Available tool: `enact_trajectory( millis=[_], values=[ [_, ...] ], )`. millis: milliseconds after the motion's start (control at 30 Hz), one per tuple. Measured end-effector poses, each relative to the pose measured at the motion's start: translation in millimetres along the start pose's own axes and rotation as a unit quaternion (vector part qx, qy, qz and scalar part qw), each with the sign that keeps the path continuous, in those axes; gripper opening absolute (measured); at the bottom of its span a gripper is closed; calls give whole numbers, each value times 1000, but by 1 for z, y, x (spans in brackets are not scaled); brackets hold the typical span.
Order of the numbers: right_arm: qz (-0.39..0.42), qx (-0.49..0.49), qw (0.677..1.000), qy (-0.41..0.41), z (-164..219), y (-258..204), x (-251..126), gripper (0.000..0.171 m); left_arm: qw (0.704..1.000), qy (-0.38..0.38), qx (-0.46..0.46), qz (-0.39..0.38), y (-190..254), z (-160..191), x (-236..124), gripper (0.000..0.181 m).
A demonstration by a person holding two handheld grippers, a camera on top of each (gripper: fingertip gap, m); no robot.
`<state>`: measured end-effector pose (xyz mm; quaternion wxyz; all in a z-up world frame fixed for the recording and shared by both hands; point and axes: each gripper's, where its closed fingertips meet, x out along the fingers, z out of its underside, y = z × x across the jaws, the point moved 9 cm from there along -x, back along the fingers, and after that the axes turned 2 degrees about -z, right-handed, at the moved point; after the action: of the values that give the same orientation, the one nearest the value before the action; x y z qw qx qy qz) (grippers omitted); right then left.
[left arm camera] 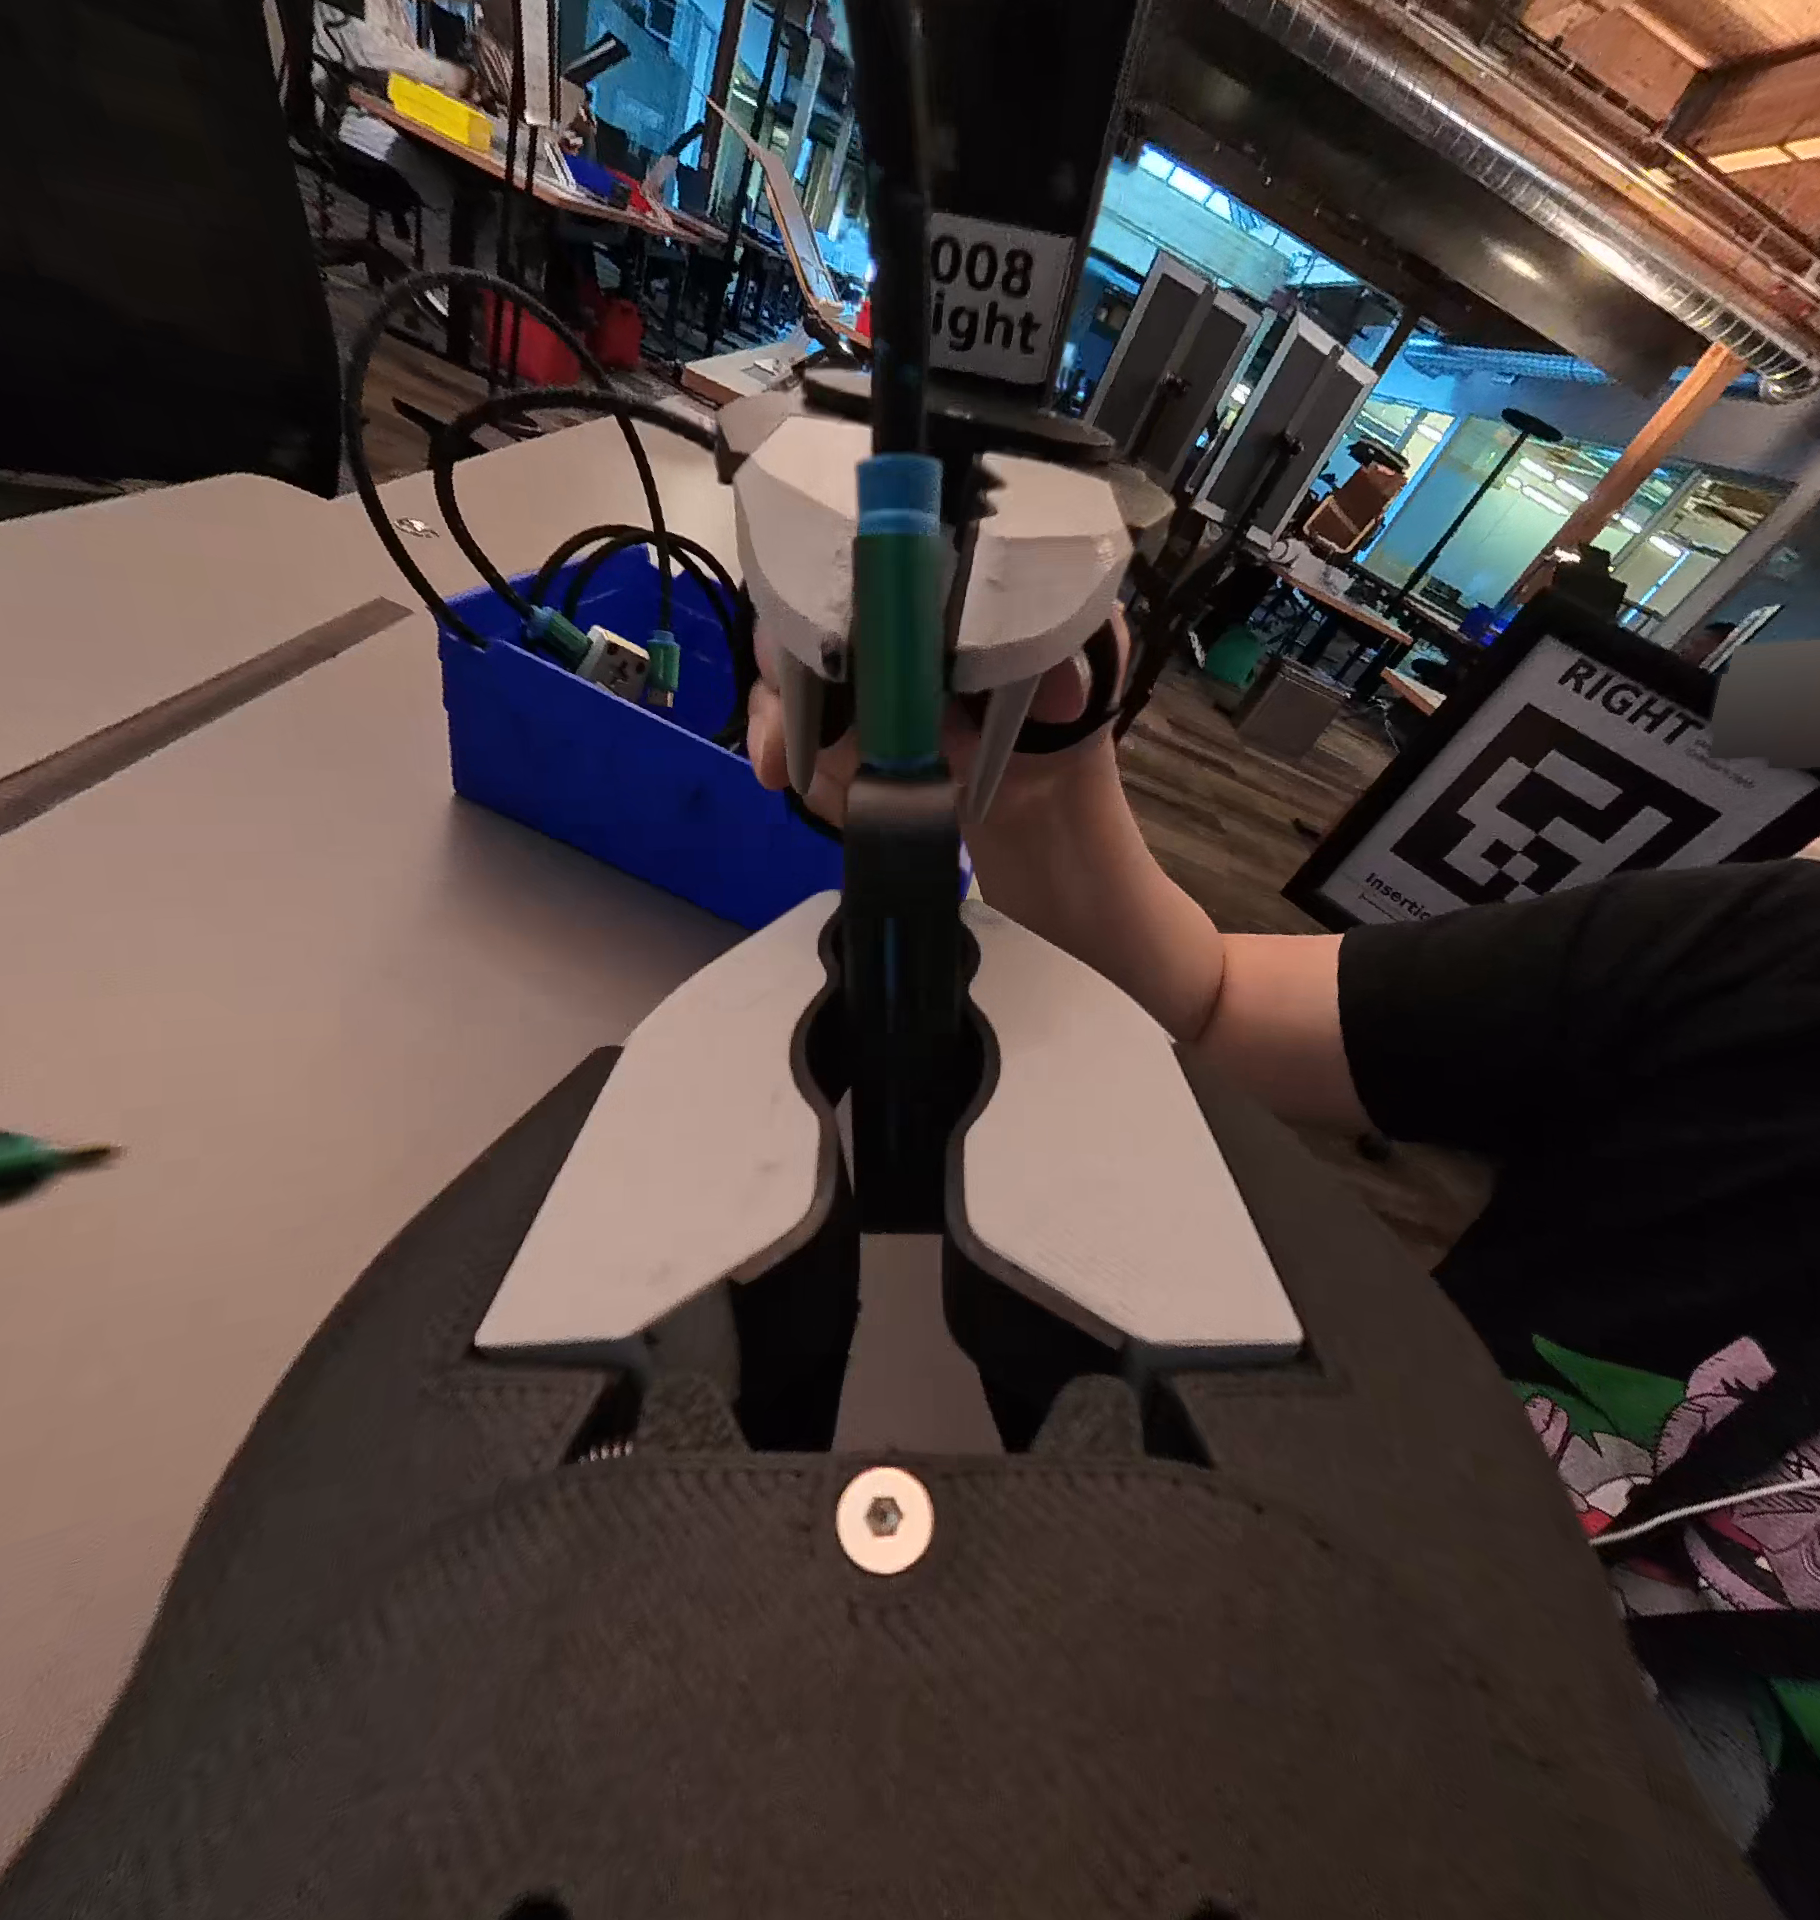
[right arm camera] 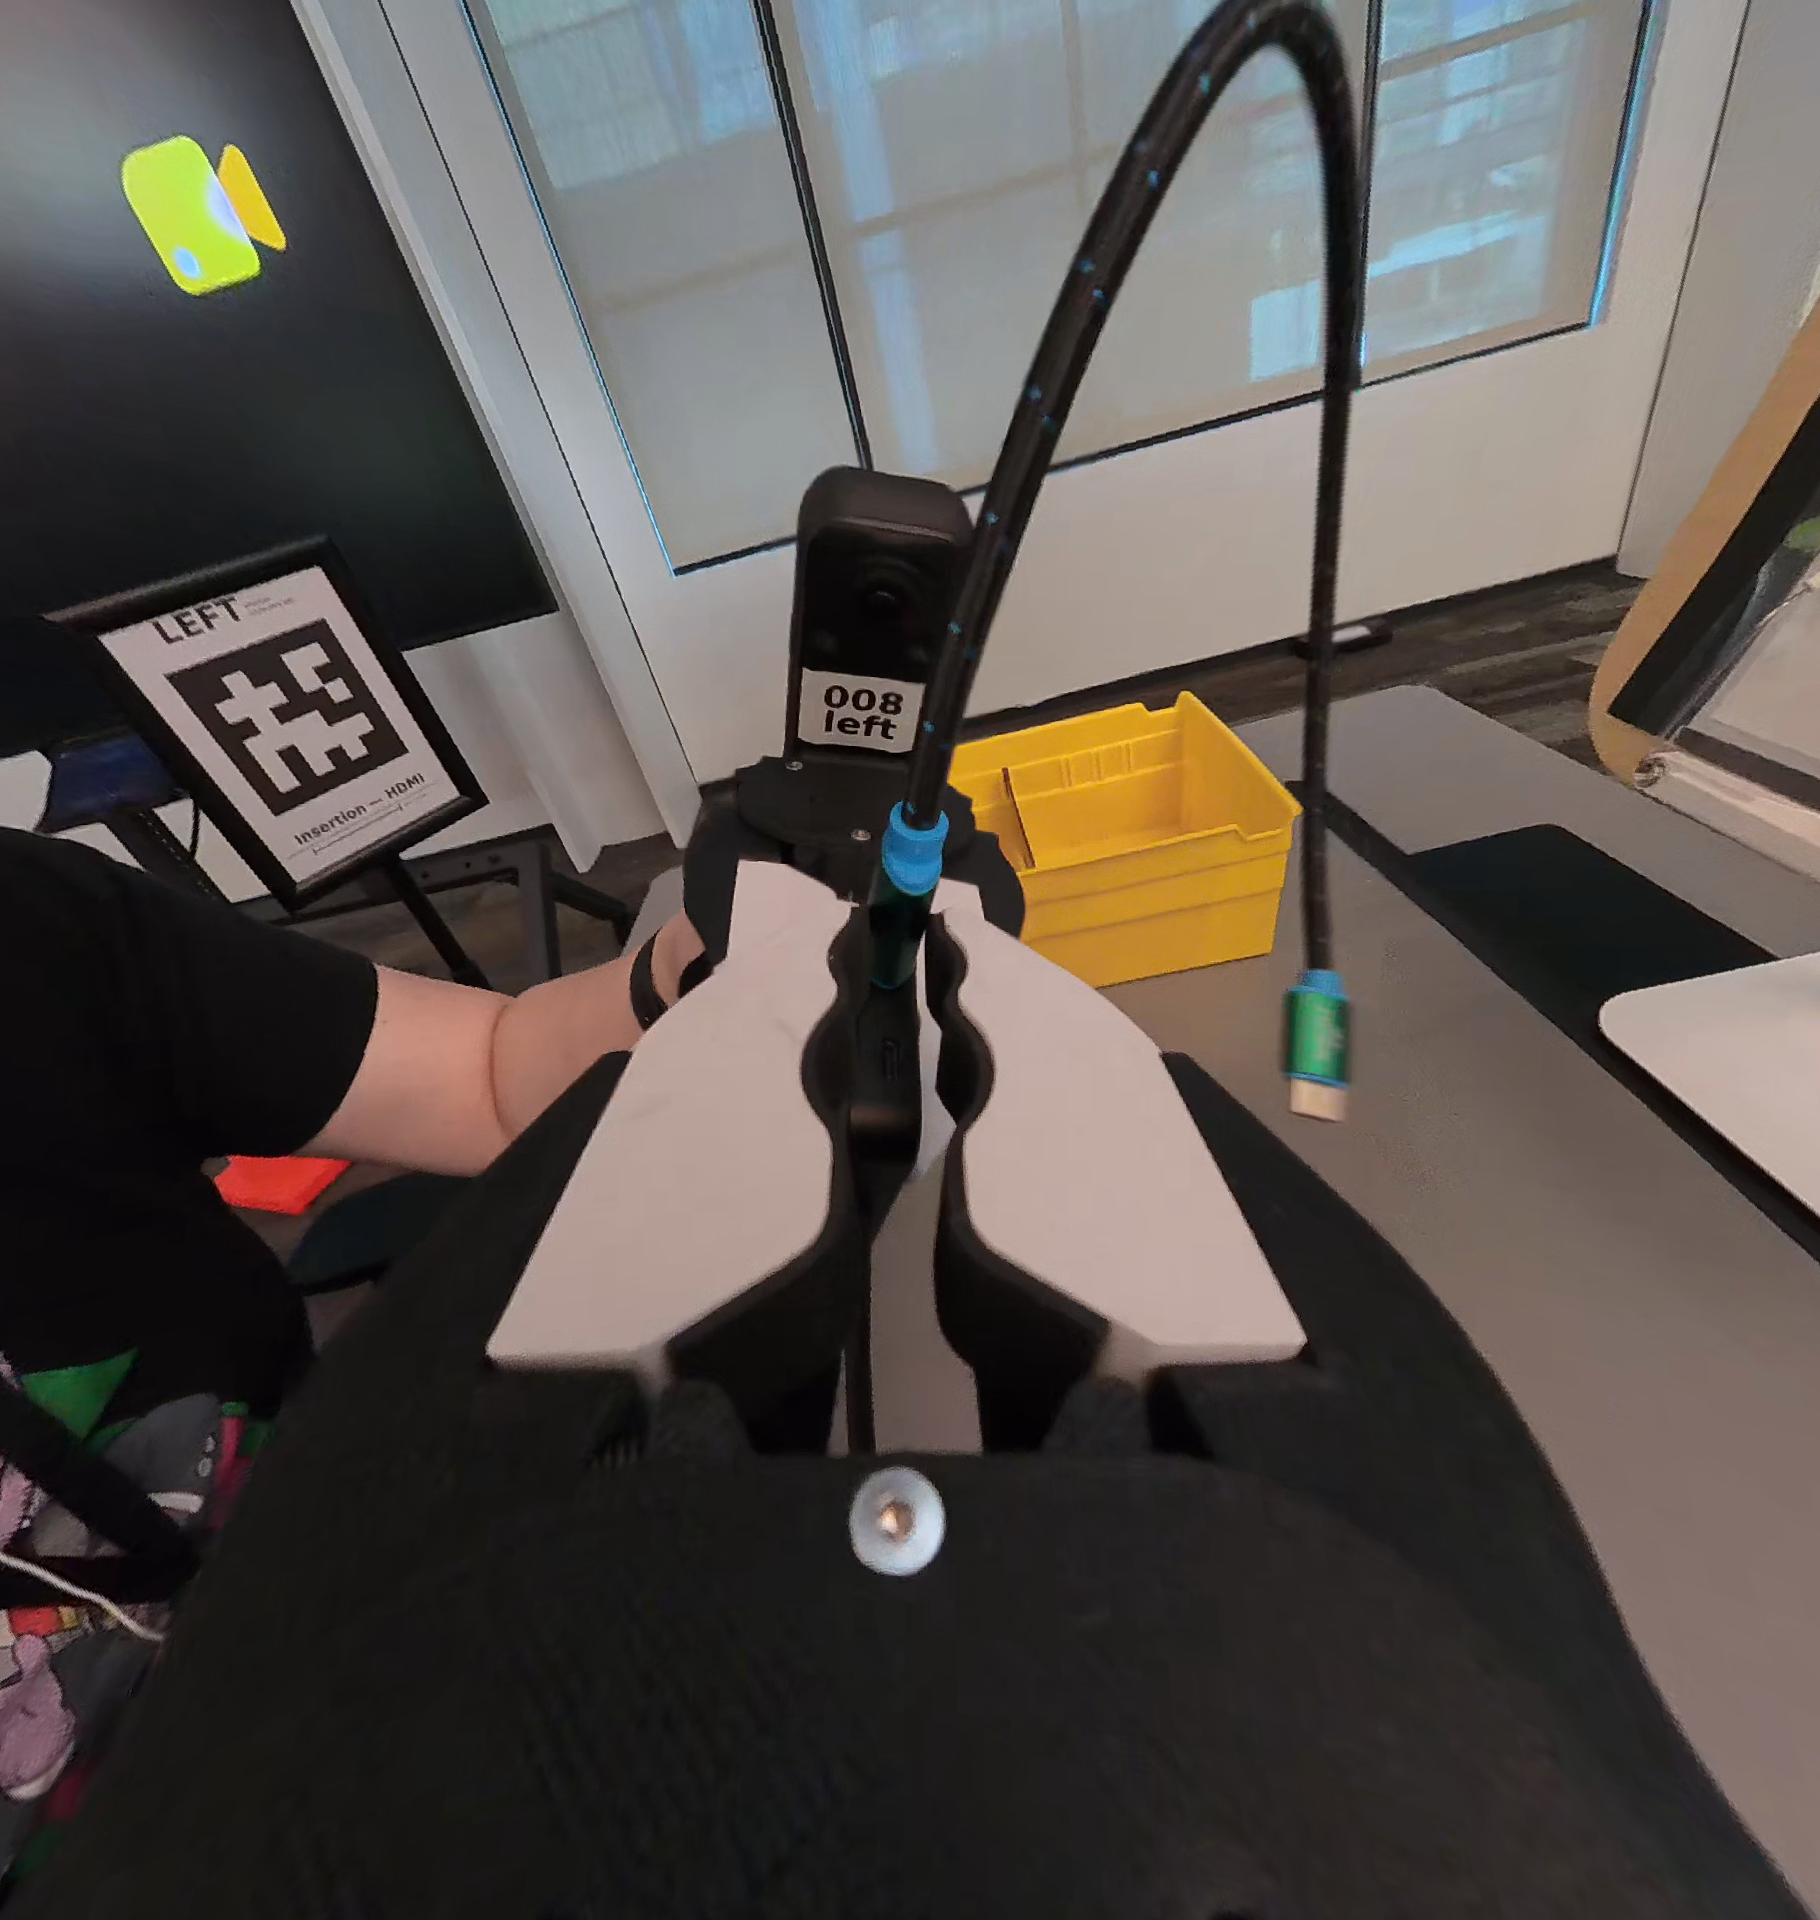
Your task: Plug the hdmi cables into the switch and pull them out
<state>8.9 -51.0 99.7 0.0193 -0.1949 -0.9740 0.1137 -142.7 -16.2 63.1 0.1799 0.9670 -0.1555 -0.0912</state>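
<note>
Left hand-held gripper (left arm camera: 901,997) is clenched on the slim black HDMI switch (left arm camera: 901,1039) to steady it, while the right hand-held gripper (right arm camera: 890,1049) grasps the green metal-shelled HDMI plug (right arm camera: 901,925), seated in the switch above the grey desk (left arm camera: 210,935).

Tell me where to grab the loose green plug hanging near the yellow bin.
Pinch the plug by its green sleeve, coming in level from the side. It hangs upright from its cable with the gold tip down, so a level grip leaves the tip clear.

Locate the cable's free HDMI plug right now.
In the right wrist view, the free plug dangles above the grey table, right of the right gripper, just in front of the yellow bin.
</note>
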Motion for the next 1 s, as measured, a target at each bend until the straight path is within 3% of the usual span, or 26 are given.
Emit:
enact_trajectory(
  millis=[367,500,600,667,733,833,1000],
  values=[
    [-43,36,998,12,-2,7,-15,5,997,80,-8,-9,7,-17,-27,13],
    [-13,-6,1000,17,-4,10,-21,0,994,104,-11,-28,4,-23,-40,13],
    [14,-124,992,-18,-7,2,-28,3,993,115,-28,-27,0,-25,-54,13],
    [76,-251,965,-24,-12,-11,-30,16,995,85,-37,-29,-2,-25,-58,13],
    [135,-401,906,-18,-11,-28,-28,35,998,40,-44,-36,-5,-24,-59,13],
    [174,-541,821,-55,1,-41,-16,37,998,-8,-59,-35,-6,-19,-56,13],
    [156,-532,822,-133,16,-35,1,29,996,-53,-64,-23,-5,-13,-45,13]
  ],
)
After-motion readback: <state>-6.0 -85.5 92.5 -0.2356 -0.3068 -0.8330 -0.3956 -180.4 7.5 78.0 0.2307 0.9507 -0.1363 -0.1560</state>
